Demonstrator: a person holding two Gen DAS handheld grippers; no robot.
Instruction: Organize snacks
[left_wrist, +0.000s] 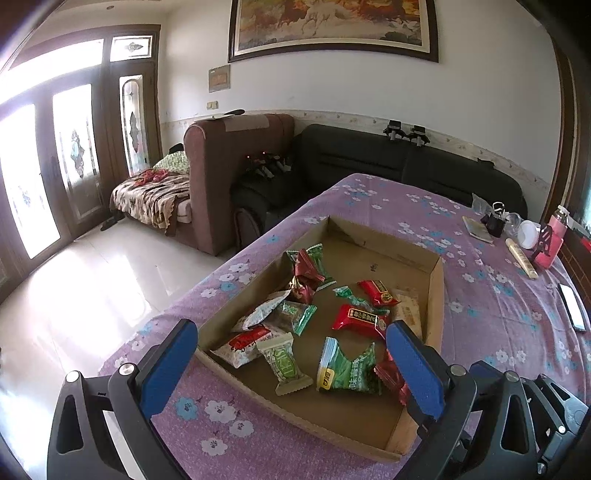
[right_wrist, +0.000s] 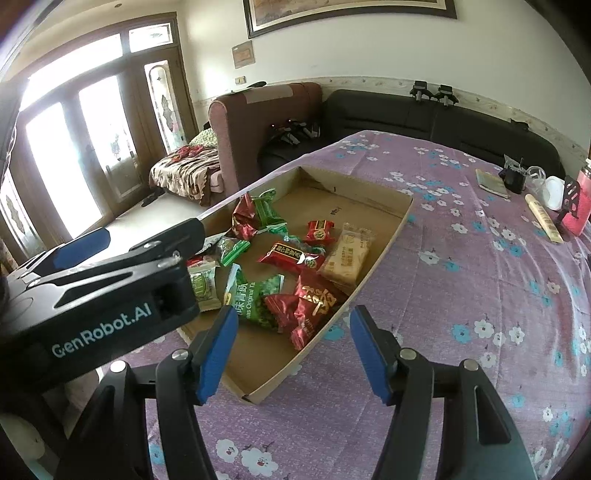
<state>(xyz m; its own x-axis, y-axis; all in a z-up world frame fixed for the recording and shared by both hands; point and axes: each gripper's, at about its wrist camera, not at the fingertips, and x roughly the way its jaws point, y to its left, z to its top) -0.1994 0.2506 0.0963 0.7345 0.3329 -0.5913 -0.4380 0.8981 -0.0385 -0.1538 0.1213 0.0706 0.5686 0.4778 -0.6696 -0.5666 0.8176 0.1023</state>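
A shallow cardboard tray (left_wrist: 437, 295) (right_wrist: 391, 236) lies on the purple flowered tablecloth and holds several wrapped snacks: red packets (left_wrist: 360, 318) (right_wrist: 291, 256), a green pea packet (left_wrist: 347, 369) (right_wrist: 255, 295), a beige biscuit pack (right_wrist: 345, 258) and a red foil pouch (right_wrist: 310, 306). My left gripper (left_wrist: 291, 365) is open and empty, its blue pads straddling the tray's near end above the snacks; it also shows in the right wrist view (right_wrist: 122, 240). My right gripper (right_wrist: 291, 350) is open and empty over the tray's near right corner.
At the table's far right stand a pink bottle (left_wrist: 552, 240) (right_wrist: 581, 206), a black phone stand (right_wrist: 570, 199), a white round item (left_wrist: 530, 234), a small notebook (right_wrist: 491, 182) and a wooden stick (right_wrist: 543, 218). A phone (left_wrist: 572, 306) lies by the right edge. Sofas stand behind the table.
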